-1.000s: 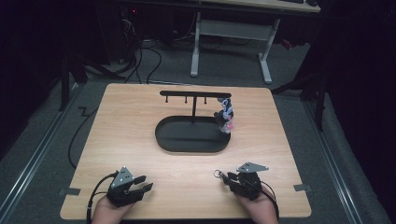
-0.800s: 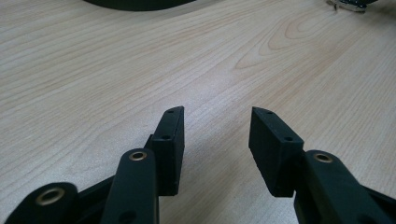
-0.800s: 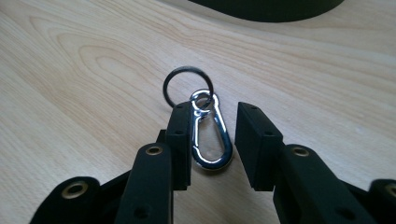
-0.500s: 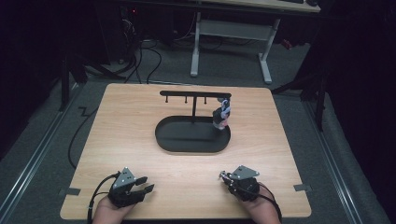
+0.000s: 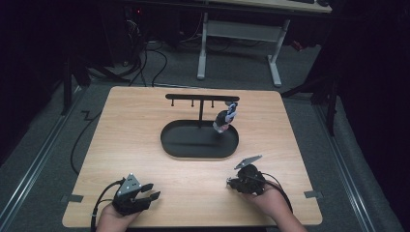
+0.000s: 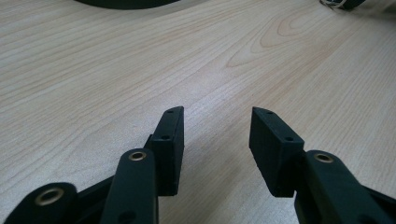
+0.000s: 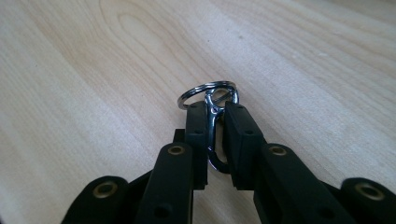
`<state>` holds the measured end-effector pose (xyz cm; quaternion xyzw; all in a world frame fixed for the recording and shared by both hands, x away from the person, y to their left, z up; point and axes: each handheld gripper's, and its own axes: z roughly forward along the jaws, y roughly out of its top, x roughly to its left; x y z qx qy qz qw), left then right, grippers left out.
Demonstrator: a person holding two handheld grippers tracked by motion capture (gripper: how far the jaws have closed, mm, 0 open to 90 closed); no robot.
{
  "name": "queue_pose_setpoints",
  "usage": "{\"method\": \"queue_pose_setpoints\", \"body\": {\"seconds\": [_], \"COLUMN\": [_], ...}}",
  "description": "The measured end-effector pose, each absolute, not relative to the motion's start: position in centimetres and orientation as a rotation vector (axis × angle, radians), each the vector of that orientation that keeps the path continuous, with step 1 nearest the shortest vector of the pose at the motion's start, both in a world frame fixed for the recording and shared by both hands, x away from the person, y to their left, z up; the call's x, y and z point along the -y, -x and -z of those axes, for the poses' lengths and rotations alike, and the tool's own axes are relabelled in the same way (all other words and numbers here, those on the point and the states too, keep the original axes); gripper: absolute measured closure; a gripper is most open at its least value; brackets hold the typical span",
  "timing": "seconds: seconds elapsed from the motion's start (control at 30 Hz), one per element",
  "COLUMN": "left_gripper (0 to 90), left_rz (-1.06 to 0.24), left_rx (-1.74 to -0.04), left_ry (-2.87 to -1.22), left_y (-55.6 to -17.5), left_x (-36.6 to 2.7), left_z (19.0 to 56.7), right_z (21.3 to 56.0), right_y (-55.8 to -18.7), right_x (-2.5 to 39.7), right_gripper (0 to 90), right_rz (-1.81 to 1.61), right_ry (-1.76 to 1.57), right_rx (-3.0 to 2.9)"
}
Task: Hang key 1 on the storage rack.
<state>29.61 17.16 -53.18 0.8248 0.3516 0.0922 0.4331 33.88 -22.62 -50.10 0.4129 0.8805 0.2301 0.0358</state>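
right gripper view: the right gripper [image 7: 215, 114] has its jaws clamped on a silver clasp [image 7: 214, 122] with a key ring [image 7: 206, 89] at its tip, centre frame, just above the wooden worktop [image 7: 93, 70]. in the high view the left gripper [image 5: 133, 194] sits lower left, jaws parted and holding nothing.

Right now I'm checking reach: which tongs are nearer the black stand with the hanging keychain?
Right. The right tongs sit just below the stand's tray, near its right end; the left tongs are farther, toward the table's bottom-left corner.
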Motion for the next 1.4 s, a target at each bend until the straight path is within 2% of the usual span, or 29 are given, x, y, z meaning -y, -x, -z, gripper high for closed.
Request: {"method": "queue_pose_setpoints", "body": {"seconds": [0.07, 0.13, 0.23, 0.33, 0.43, 0.73, 1.1, 1.4], "left_gripper": [55.9, 55.7, 55.3, 55.3, 55.2, 55.0, 54.4, 53.1], "left_rz": [-0.231, -0.232, -0.23, -0.231, -0.231, -0.231, -0.229, -0.242], "left_rx": [-0.877, -0.875, -0.874, -0.869, -0.865, -0.849, -0.84, -0.842], "left_ry": [-2.053, -2.054, -2.055, -2.054, -2.049, -2.054, -2.059, -2.046], "left_y": [-29.6, -29.6, -29.6, -29.6, -29.5, -29.4, -29.4, -29.4], "left_x": [-17.2, -17.2, -17.2, -17.2, -17.3, -17.2, -17.0, -17.3], "left_z": [53.2, 53.2, 53.2, 53.1, 53.0, 52.9, 52.9, 52.8], "right_z": [49.7, 49.3, 48.9, 48.9, 48.9, 48.4, 45.0, 41.6], "right_y": [-34.7, -35.4, -36.7, -37.3, -37.9, -37.1, -36.9, -37.5], "right_x": [22.2, 21.6, 20.1, 19.4, 19.0, 18.4, 19.8, 19.3], "right_gripper": [73.7, 73.9, 78.8, 83.5, 84.4, 85.3, 85.2, 85.1], "right_rz": [-0.633, -0.51, -0.26, -0.157, -0.089, -0.052, -0.118, -0.11], "right_ry": [-1.277, -1.307, -1.224, -1.153, -1.129, -1.016, -1.068, -1.1], "right_rx": [-2.785, -2.86, -2.962, -2.996, -3.024, -2.986, -2.948, -2.911]}}
